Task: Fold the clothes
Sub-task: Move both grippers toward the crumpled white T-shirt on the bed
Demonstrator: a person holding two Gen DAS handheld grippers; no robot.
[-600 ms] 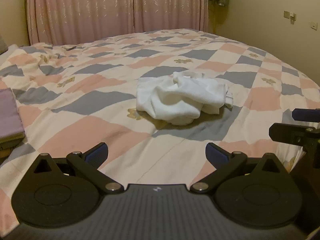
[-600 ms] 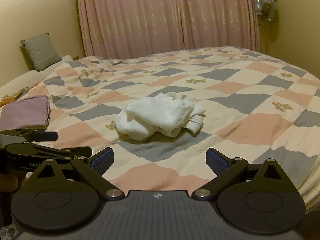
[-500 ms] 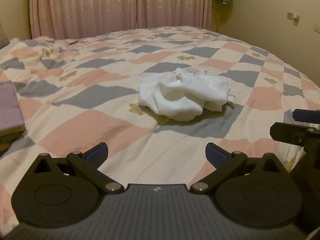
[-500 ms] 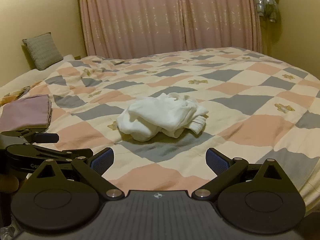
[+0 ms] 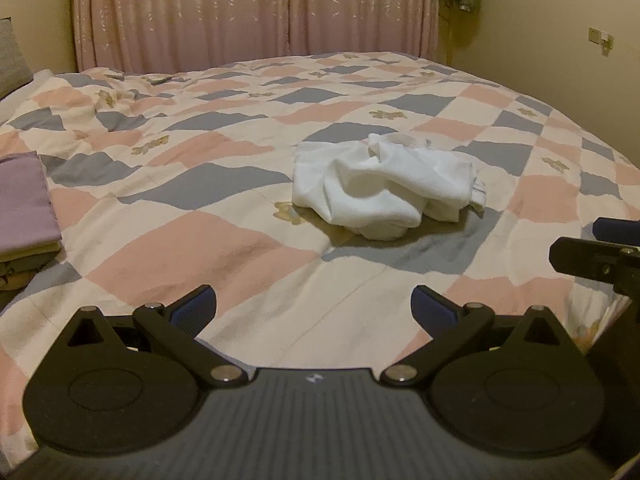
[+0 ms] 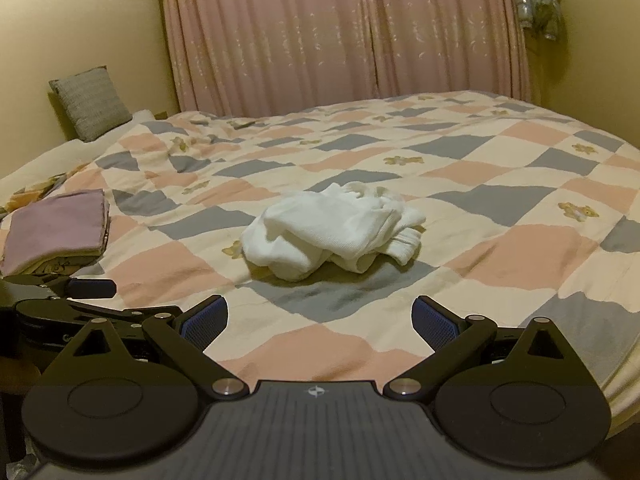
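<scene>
A crumpled white garment (image 5: 384, 188) (image 6: 334, 234) lies bunched in the middle of the bed, on a grey and cream patch of the checked quilt (image 5: 208, 240) (image 6: 500, 248). My left gripper (image 5: 314, 310) is open over the near edge of the bed, well short of the garment, with nothing between its blue pads. My right gripper (image 6: 320, 322) is open too, empty, just as far back. Each gripper shows at the edge of the other's view.
A folded stack topped by a lilac piece (image 5: 22, 208) (image 6: 56, 236) sits at the left edge of the bed. A grey cushion (image 6: 90, 102) leans on the wall at the far left. Pink curtains (image 6: 344, 36) hang behind the bed.
Both wrist views have shifted a little rightward and up across the bed; the garment has not moved. Both grippers stay open.
</scene>
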